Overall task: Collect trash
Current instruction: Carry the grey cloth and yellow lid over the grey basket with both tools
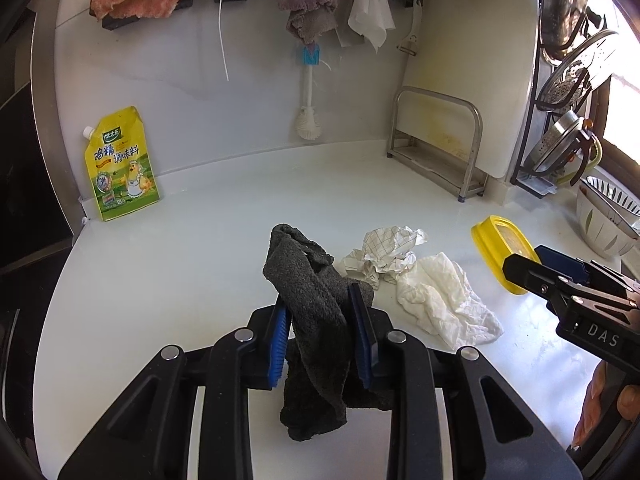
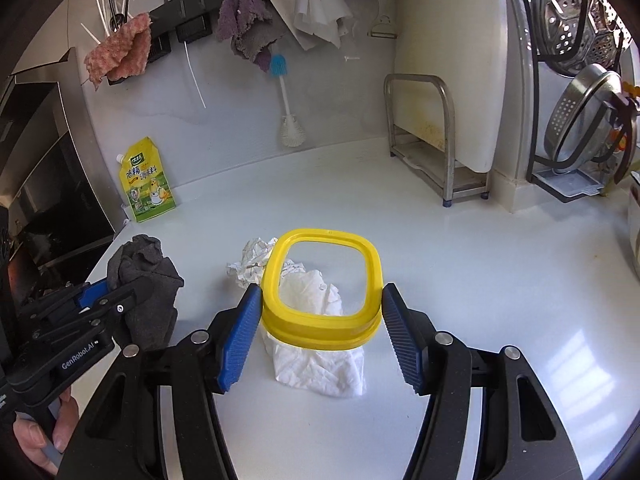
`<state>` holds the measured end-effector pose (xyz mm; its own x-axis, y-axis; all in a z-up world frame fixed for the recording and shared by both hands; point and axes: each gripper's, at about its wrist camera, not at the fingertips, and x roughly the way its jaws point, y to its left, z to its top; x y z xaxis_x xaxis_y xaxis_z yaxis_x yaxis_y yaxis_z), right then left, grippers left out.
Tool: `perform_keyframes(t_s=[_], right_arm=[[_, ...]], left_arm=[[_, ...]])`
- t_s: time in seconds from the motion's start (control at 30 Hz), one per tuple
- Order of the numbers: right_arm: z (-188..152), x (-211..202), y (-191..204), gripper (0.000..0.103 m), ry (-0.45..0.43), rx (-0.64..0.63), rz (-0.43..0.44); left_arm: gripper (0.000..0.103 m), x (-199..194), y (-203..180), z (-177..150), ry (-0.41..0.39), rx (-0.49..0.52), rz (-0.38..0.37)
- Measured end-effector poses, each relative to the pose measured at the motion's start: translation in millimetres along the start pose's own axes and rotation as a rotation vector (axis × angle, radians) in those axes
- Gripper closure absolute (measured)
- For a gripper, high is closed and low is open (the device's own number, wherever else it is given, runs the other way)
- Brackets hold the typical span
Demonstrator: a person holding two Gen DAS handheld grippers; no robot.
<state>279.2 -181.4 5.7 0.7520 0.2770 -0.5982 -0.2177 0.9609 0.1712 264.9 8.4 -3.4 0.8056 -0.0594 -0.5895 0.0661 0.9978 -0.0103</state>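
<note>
My left gripper (image 1: 320, 320) is shut on a dark grey cloth (image 1: 316, 320), which hangs between its blue pads above the white counter. It also shows in the right wrist view (image 2: 144, 280) at the left. My right gripper (image 2: 320, 320) is shut on a yellow-rimmed clear lid (image 2: 320, 280), held flat above the counter; it shows at the right of the left wrist view (image 1: 500, 252). A crumpled checked paper (image 1: 384, 252) and a crumpled white tissue (image 1: 444, 300) lie on the counter between the grippers, under the lid in the right wrist view (image 2: 320, 356).
A yellow seasoning pouch (image 1: 120, 164) leans on the back wall at the left. A metal rack (image 1: 436, 148) with a white cutting board stands at the back right. Pot lids, strainers and a bowl (image 1: 608, 216) crowd the far right. Cloths and a brush (image 1: 308, 92) hang on the wall.
</note>
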Motion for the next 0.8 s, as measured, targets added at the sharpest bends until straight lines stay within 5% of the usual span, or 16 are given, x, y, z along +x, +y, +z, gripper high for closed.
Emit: perform_keyframes(t_s=[0.8], right_arm=[[-130.1, -189.9, 51.3, 0.044, -0.043, 0.014, -0.204]], left_arm=[[0.076, -155.5, -3.3, -80.0, 0.003, 0.089, -0.059]])
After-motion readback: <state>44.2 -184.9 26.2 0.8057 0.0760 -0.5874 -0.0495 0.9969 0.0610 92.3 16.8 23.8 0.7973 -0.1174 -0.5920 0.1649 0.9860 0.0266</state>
